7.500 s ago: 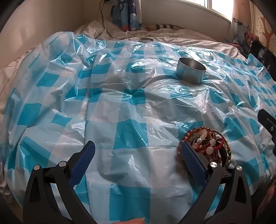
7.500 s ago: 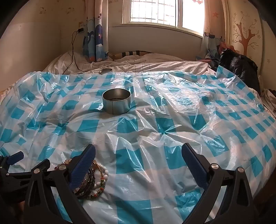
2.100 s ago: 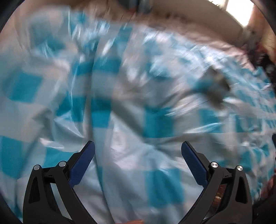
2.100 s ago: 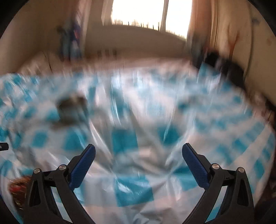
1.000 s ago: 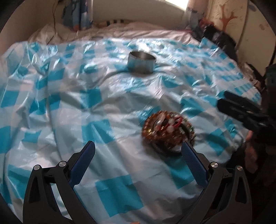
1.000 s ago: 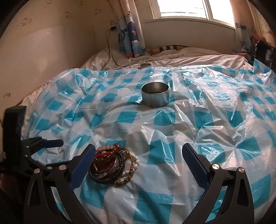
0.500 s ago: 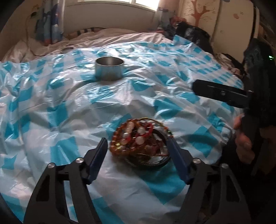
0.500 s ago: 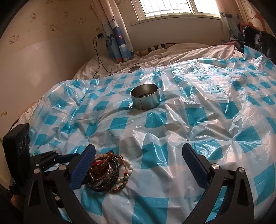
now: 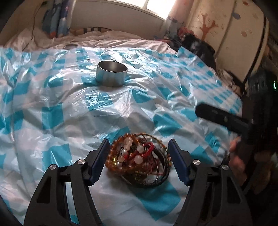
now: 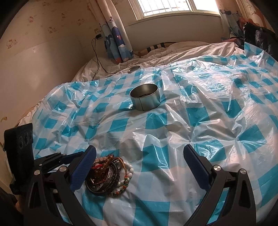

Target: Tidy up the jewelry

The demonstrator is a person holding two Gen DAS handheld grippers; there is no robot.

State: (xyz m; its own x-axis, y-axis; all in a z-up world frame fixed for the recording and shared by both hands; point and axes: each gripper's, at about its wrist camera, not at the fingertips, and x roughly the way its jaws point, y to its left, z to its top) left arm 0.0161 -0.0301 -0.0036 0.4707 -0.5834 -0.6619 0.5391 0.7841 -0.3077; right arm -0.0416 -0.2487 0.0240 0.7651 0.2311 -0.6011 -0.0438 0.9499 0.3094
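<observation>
Left gripper [image 9: 139,156] jaws half-closed around bracelet pile [image 9: 139,158], perhaps touching; right gripper [image 10: 139,166] wide, empty

Your bed [image 10: 107,67] fills the room under a blue-checked plastic sheet [image 10: 208,111]. Beyond it, a bright barred window [image 10: 173,7]; left of that, a cartoon curtain [image 10: 116,41] and beige wall [image 10: 43,52].

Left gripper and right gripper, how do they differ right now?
The left gripper has its jaws narrowed around the bracelet pile; the right gripper stands wide open with only the checked plastic sheet between its jaws. Both have blue pads and point toward the metal tin.
</observation>
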